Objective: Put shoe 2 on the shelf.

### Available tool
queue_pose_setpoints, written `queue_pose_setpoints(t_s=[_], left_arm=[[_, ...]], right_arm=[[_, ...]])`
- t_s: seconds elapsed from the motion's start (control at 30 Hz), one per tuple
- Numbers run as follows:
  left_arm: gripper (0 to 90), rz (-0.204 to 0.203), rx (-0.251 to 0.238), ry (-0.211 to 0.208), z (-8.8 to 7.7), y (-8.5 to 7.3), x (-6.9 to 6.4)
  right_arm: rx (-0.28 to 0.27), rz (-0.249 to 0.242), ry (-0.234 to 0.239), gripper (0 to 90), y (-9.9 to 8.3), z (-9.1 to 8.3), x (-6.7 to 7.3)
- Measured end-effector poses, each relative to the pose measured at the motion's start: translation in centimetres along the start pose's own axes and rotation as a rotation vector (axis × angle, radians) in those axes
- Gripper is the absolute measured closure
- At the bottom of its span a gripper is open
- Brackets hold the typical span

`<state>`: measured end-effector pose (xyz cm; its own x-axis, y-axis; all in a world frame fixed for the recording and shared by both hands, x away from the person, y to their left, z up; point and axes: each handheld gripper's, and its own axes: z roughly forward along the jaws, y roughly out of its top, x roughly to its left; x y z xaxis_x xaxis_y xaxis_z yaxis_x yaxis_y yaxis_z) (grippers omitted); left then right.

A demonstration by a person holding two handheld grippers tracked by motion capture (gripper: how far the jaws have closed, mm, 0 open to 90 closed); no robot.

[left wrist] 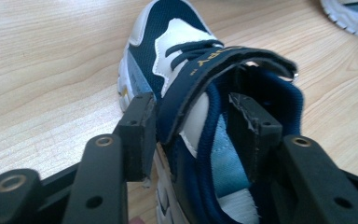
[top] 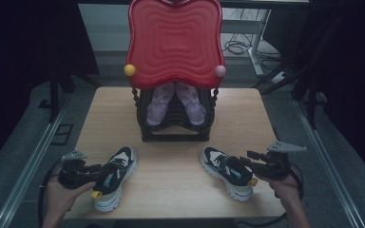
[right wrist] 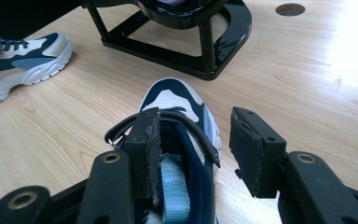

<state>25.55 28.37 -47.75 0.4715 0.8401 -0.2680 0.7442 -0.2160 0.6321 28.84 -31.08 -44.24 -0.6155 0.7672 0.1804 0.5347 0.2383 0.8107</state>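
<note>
Both claws stand apart, the left claw [top: 96,171] straddling the left shoe's [top: 117,175] side wall, unclamped. The right claw [top: 245,159] straddles the right shoe's [top: 228,172] collar. Squeeze firmly before lifting toward the rack [top: 175,124].

Left tool [left wrist: 193,135] straddles the navy shoe's [left wrist: 177,51] side wall; one jaw inside, desk [left wrist: 42,70] beneath.

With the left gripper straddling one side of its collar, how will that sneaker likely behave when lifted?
The left sneaker probably hangs toe-down, since the left gripper straddles one collar side near the heel. The padded collar looks soft, so it may fold. The loose strap could flop.
</note>
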Motion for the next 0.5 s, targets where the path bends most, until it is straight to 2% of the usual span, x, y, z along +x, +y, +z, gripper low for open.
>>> queue_pose_setpoints(t_s=[0.1,0.2,0.5], left_arm=[[59.0,-0.001,0.007,0.012,0.3,0.0,0.2],[62.2,-0.003,0.002,0.006,0.4,-0.1,0.3],[63.6,-0.005,0.002,0.015,0.4,-0.2,0.2]], right_arm=[[0.014,-0.011,-0.006,53.3,0.2,0.0,-0.1],[0.036,-0.015,0.0,53.3,0.5,0.3,-0.3],[0.125,-0.059,0.031,53.5,0.9,2.0,-0.1]])
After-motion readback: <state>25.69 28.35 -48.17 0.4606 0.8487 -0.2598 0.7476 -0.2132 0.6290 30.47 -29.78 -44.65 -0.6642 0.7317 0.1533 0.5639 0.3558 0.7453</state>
